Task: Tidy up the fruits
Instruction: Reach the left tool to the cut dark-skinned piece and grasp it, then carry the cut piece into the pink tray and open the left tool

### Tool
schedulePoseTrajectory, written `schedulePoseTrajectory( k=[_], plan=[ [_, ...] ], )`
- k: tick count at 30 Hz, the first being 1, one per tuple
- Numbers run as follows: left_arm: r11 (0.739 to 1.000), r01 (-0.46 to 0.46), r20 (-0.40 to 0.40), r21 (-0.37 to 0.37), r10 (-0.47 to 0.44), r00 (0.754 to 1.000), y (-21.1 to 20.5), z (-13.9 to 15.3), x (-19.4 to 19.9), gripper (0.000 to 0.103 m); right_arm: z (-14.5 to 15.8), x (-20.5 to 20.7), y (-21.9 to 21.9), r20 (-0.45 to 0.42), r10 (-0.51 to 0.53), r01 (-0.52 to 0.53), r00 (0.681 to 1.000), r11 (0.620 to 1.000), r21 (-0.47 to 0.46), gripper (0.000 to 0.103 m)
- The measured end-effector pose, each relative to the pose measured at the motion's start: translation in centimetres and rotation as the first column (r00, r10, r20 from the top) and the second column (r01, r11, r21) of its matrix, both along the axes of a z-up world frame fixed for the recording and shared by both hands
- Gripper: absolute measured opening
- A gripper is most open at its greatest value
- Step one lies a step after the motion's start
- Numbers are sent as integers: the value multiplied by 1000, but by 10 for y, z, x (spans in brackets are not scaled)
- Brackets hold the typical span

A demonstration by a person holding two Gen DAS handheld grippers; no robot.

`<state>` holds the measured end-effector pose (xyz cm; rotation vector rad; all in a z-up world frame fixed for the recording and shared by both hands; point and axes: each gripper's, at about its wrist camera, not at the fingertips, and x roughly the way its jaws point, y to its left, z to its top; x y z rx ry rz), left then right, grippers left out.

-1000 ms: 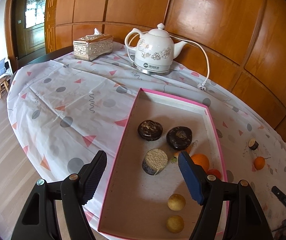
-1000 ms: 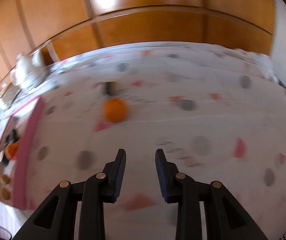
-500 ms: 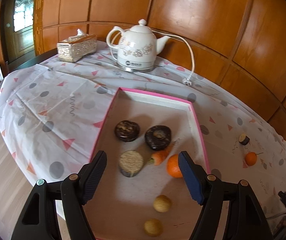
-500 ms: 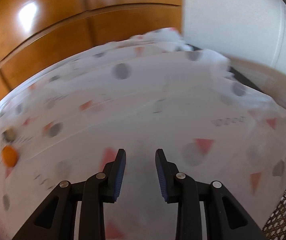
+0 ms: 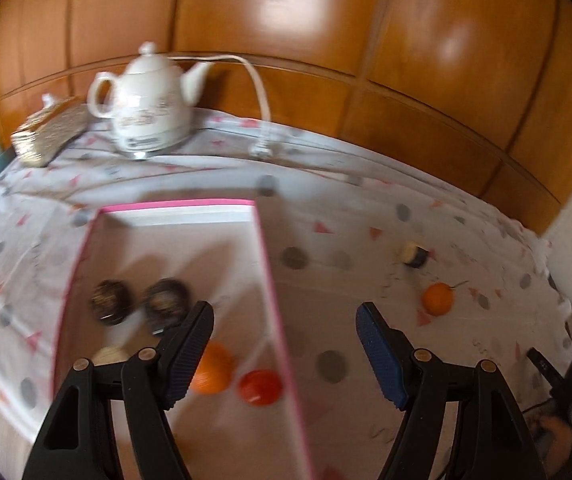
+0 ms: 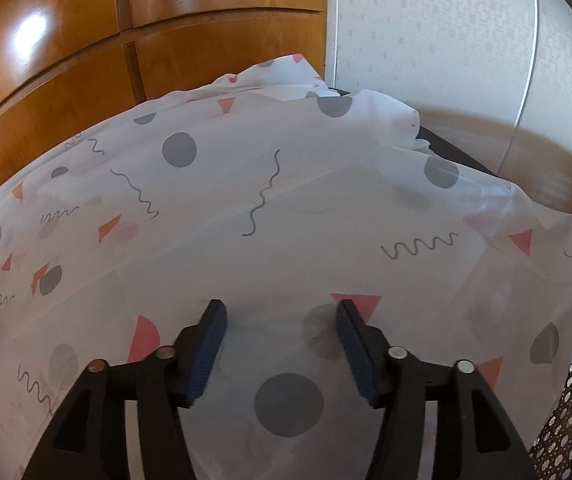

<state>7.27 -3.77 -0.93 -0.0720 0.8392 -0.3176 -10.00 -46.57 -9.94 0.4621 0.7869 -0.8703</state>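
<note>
Fruit is mostly sorted, I think. An orange (image 5: pixel 211 369) and a red fruit (image 5: pixel 260 387) lie side by side in the pink-edged box (image 5: pixel 274 304), close to its right wall. Two dark round pieces (image 5: pixel 110 302) sit farther back in the box, blurry, so I can't say what they are. The box's long side runs away from me toward the white teapot (image 5: pixel 150 108).

Still left out on the table (image 6: pixel 286 216) are one small orange (image 5: pixel 438 299), with a thin stem poking out to its right, and just behind it a short dark-and-pale piece (image 5: pixel 414 255). Both are round, so neither has a real long side.

My left gripper (image 5: pixel 284 340) hangs over the box's right wall with its jaws apart and nothing between them. My right gripper (image 6: pixel 280 332) points at bare cloth, well away from the fruit; its jaws have just been opening and hold nothing. I guess the small orange comes next.
</note>
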Motion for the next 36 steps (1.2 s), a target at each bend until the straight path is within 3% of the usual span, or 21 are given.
schedulePoseTrajectory(
  k=[12,19,24,27,30,36],
  plan=[
    [984,180,-107,-13,-180,978,-99,-25,51,71,-5,6,2,7,33,-33,999,999,3,77],
    [963,268,-182,-24,-268,946,-155,-42,83,50,-6,9,2,6,45,-45,999,999,2,82],
    [952,306,-194,-20,-303,933,-187,-50,101,48,-7,10,3,4,49,-49,999,999,0,83],
    [952,306,-231,-6,-299,926,-198,-62,113,45,-8,11,3,3,50,-50,999,999,0,84],
    [954,301,-262,-13,-294,919,-202,-75,122,28,-8,12,3,2,52,-52,999,999,0,85],
    [958,285,-252,-43,-286,924,-183,-72,111,23,-9,12,4,-1,53,-53,999,999,-2,86]
  ],
)
